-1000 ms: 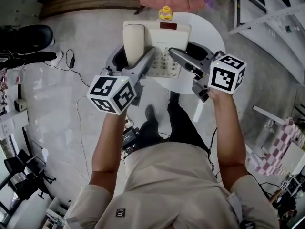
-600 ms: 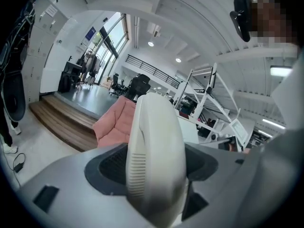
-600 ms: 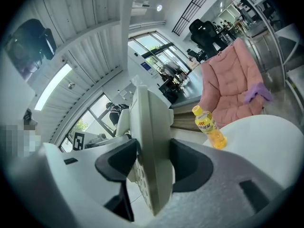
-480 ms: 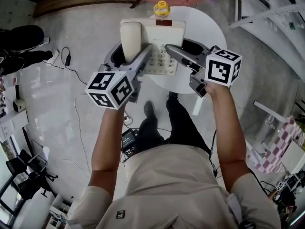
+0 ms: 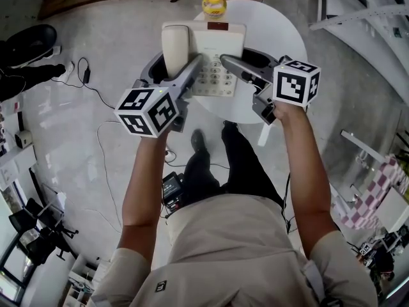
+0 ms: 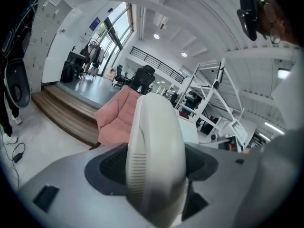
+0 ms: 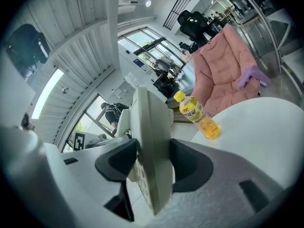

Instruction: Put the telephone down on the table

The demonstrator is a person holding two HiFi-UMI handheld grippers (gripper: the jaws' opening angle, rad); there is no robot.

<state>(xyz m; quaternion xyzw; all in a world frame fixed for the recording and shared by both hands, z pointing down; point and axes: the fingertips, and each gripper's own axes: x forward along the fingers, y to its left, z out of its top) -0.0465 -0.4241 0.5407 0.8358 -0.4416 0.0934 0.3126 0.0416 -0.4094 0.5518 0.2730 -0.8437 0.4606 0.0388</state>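
Telephone (image 5: 206, 51) position: held between your two grippers over the round white table (image 5: 286, 36), keypad facing up. Your left gripper (image 5: 174, 66) is clamped on the handset (image 6: 154, 160) side of the unit, with both jaws pressed against it. Your right gripper (image 5: 252, 66) is clamped on the opposite edge of the base, jaws closed tight on it. Contact between telephone and tabletop cannot be confirmed. A yellow bottle (image 7: 199, 115) stands on the table, just beyond the telephone.

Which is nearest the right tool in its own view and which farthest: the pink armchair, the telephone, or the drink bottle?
1. Telephone: gripped in the tool itself.
2. Drink bottle: beyond, on the white table.
3. Pink armchair: behind the table.
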